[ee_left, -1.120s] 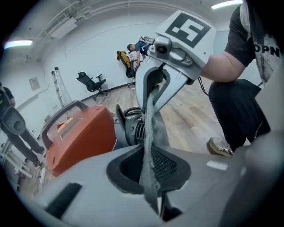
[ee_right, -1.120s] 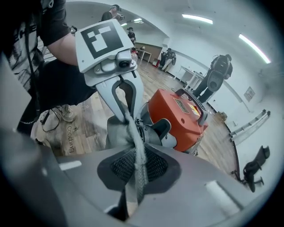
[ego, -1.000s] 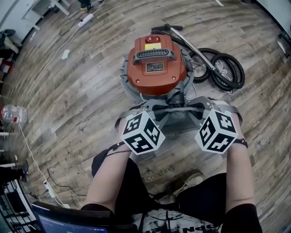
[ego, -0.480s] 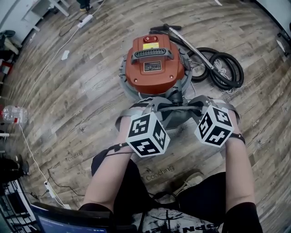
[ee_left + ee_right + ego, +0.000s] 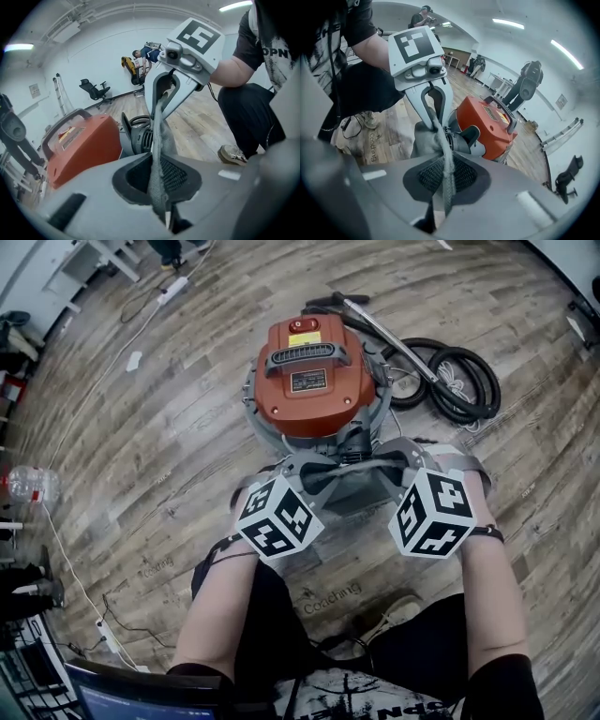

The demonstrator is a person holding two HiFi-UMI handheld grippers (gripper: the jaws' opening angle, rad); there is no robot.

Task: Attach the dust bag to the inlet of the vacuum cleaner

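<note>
The grey dust bag [image 5: 352,486] hangs at the centre of the head view, just below the black inlet [image 5: 360,440] on the near side of the orange vacuum cleaner [image 5: 312,381]. Its upper edge is pulled taut, with its long axis running left to right across the frame. The left hand-held gripper [image 5: 158,190] pinches one end, and its jaws have just been closing on the fabric between them. The right hand-held gripper [image 5: 443,187] is clenched on the other end. The inlet lies just beyond the stretched edge, about midway between the two, so neither hand looks nearer. The likely next move is straight up-frame. A coiled hose [image 5: 450,381] lies on the wooden floor [image 5: 169,427] at upper right.
</note>
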